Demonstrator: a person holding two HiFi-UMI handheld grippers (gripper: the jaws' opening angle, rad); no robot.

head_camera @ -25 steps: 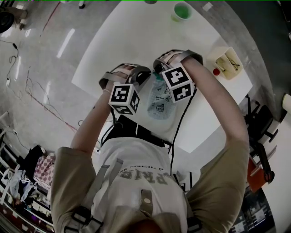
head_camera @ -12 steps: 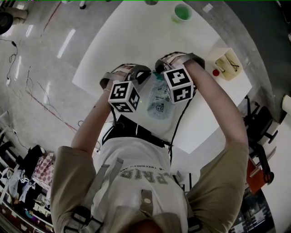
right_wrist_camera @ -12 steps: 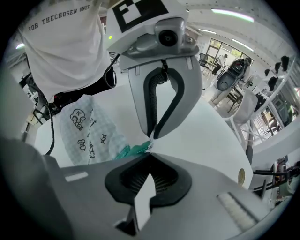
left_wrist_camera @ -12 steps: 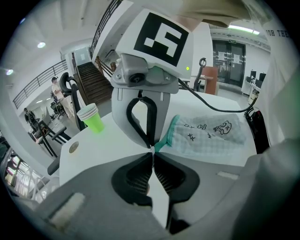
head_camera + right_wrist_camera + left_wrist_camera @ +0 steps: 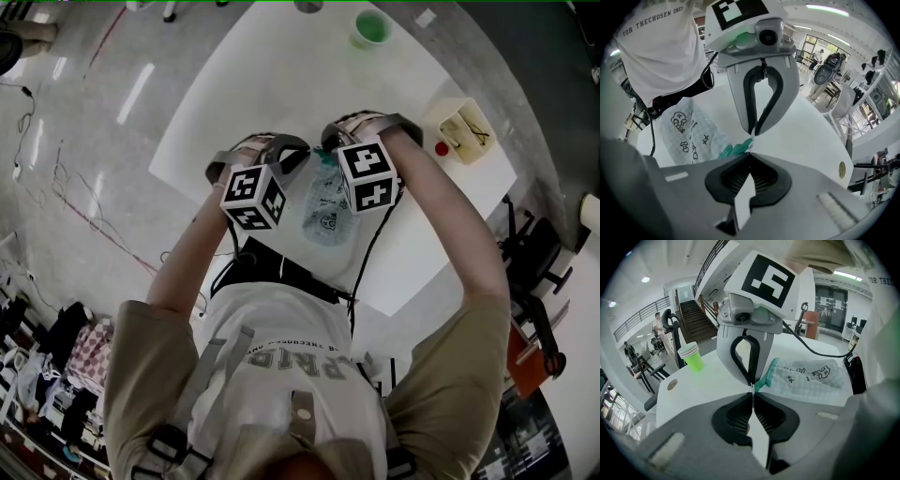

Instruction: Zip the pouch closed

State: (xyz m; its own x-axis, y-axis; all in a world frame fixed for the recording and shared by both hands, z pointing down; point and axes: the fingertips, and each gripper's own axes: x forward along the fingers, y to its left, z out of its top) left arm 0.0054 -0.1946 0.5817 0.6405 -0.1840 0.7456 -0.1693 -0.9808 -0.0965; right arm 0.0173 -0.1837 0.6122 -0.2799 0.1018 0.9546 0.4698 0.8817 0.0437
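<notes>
We found the pouch (image 5: 328, 202) lying flat on the white table (image 5: 272, 84). Its printed body stretched back toward the person and its teal end pointed away. Both grippers met at that teal end. The left gripper (image 5: 753, 389) had its jaws pressed together, with the teal edge running right into the tips. The right gripper (image 5: 750, 150) had its jaws together on the same edge from the opposite side, so the two sets of tips almost touched. We could not tell whether either one pinched cloth or a zip pull. In the head view the rest of the pouch lay free between the two hands.

The table edge nearest the person ran close behind the pouch's printed end, and a black cable (image 5: 372, 246) trailed over that edge just beside the pouch on the right. Beyond the grippers we saw a wide bare stretch of table. The green cup (image 5: 374, 25) stood well apart near the far corner, with a small round disc (image 5: 671, 385) lying short of it. A beige box (image 5: 464, 129) sat near the right edge with a red object (image 5: 442, 148) just beside it, both apart from the right gripper.
</notes>
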